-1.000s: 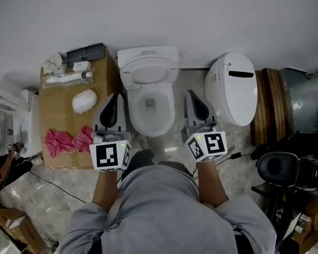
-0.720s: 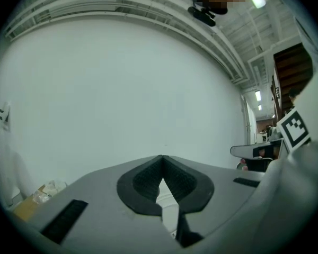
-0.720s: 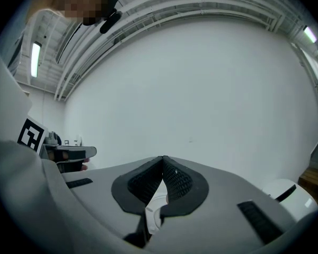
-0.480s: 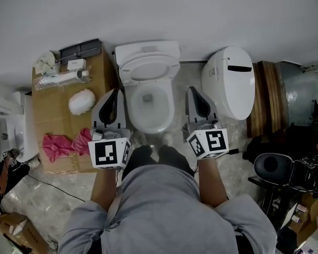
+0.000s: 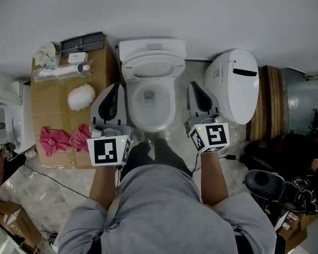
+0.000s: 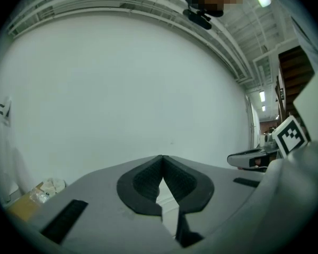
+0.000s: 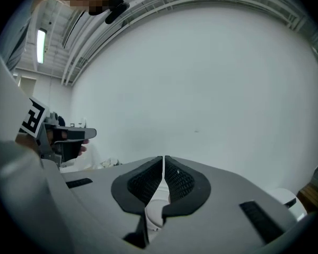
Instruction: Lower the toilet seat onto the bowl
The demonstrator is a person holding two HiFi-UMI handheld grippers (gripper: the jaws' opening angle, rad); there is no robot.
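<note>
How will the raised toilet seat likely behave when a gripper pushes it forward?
The toilet seat looks like rigid white plastic joined at the back, so it probably swings rather than bends. Leaning back, it may drop fast onto the bowl once tipped.

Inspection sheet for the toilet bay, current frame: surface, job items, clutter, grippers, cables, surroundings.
Surface: pale marbled floor.
Job's things: toilet seat looks raised against the tank, not on the toilet bowl.
Clutter: cardboard box left of the toilet, carrying pink cloth, white fluffy pad and black tray.
Grippers: left gripper and right gripper flank the bowl, both shut and empty.
Cables: black cable on the floor at left; another, the right-hand cable, by the right gripper.
Surroundings: white wall; second toilet, lid closed; wooden panels.
</note>
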